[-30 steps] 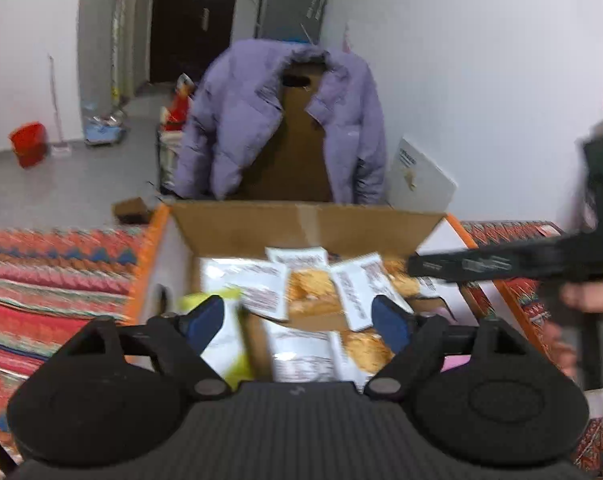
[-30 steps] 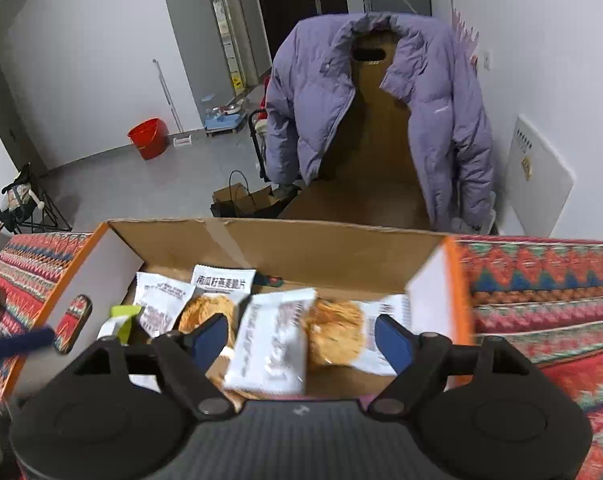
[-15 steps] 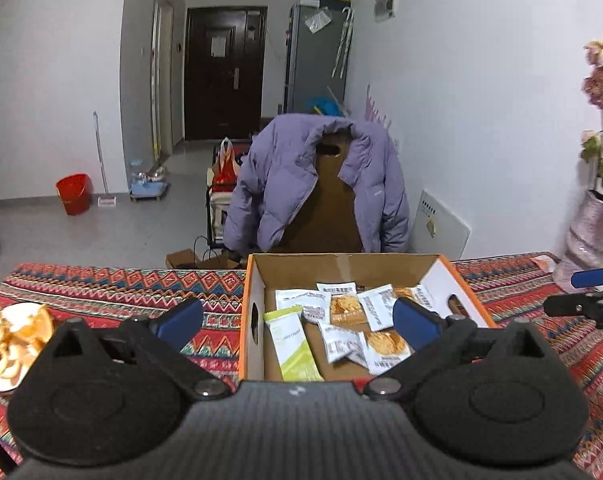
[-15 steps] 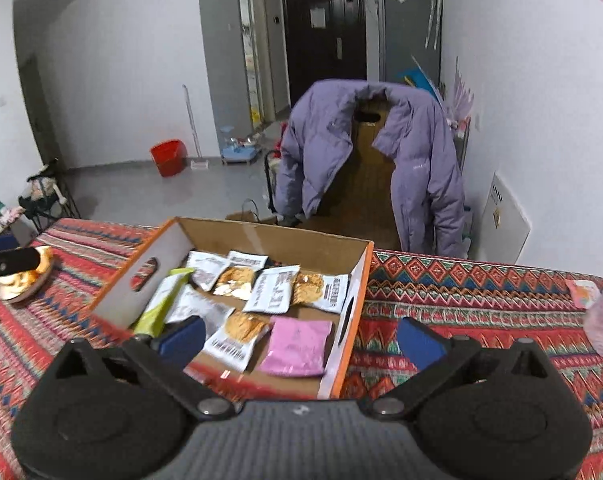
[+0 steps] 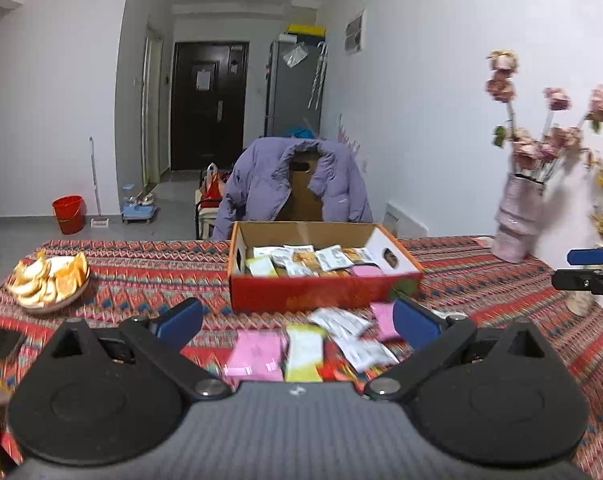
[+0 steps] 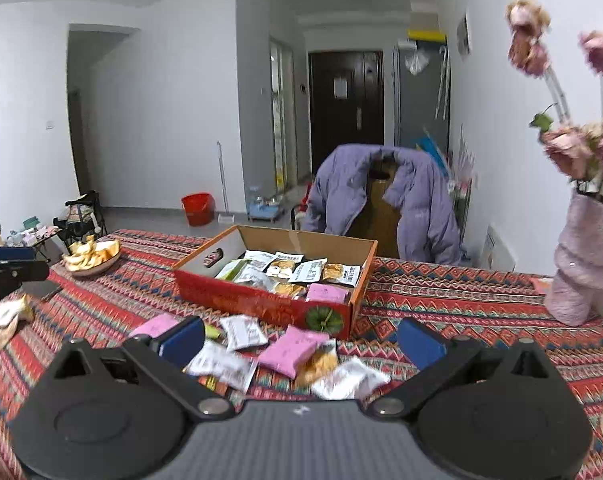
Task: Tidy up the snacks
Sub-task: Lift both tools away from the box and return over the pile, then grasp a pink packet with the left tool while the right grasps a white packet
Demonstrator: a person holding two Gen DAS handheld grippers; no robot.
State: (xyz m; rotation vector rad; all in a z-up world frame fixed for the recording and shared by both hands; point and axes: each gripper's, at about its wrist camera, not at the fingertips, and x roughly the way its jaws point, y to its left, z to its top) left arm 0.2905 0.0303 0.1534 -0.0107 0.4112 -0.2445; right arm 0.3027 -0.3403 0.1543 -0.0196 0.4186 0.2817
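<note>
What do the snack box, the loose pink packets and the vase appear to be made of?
Snack box: corrugated cardboard, brown matte inside, glossy red print outside.
Pink packets: seemingly thin plastic film, smooth with crimped ends; blur leaves this open.
Vase: pale pink, ridged, matte; likely ceramic, possibly fabric-wrapped.

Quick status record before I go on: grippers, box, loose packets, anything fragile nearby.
left gripper: open, empty
right gripper: open, empty
box: open-topped, on the tablecloth, holds several snack packets
loose packets: scattered on the cloth in front of the box, pink, white and yellow-green
fragile: vase of flowers at the right; plate of peels at the left
</note>
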